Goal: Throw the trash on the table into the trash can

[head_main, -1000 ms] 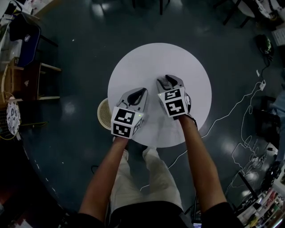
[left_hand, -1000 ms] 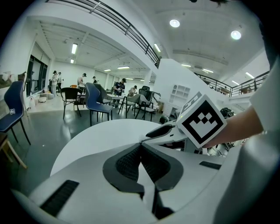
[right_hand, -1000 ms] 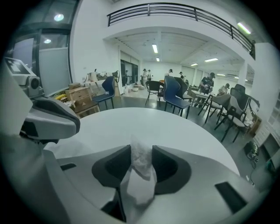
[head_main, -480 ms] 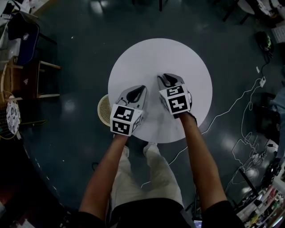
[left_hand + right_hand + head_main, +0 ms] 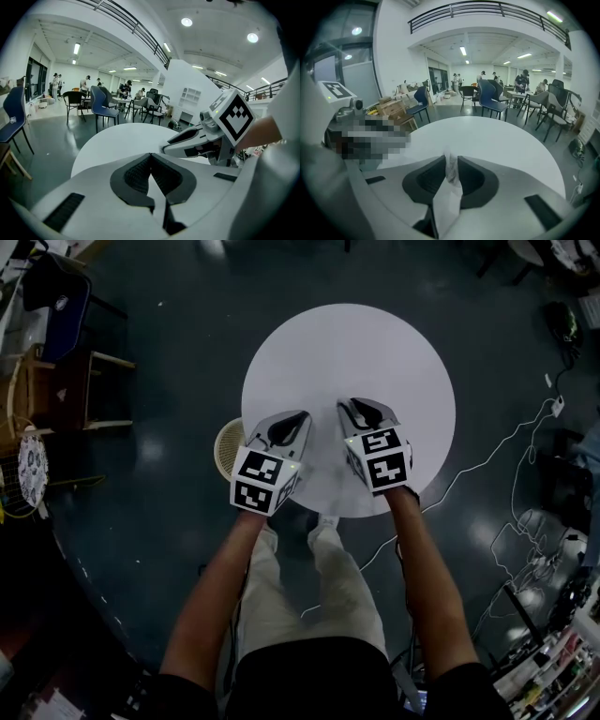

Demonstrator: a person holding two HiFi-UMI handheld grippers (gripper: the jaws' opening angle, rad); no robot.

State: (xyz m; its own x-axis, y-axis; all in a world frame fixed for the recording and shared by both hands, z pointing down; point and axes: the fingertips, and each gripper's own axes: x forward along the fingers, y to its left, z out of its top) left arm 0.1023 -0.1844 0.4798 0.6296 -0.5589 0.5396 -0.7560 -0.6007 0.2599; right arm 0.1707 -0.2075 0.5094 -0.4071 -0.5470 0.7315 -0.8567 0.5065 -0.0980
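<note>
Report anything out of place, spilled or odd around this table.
Nothing is spilled or damaged. The round white table looks bare; the only trash in view is a crumpled paper scrap pinched in the right tongs, which have just been closing. A loose white cable trails across the floor beside the table.

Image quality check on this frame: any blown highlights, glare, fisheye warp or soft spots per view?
Head view: white table nearly blown out, lamp glare on the dark floor, corners dim. Left gripper view: strong fisheye bend, black corners, ceiling lights very bright. Right gripper view: same warp, privacy mosaic at left, paper scrap up close looks soft.
</note>
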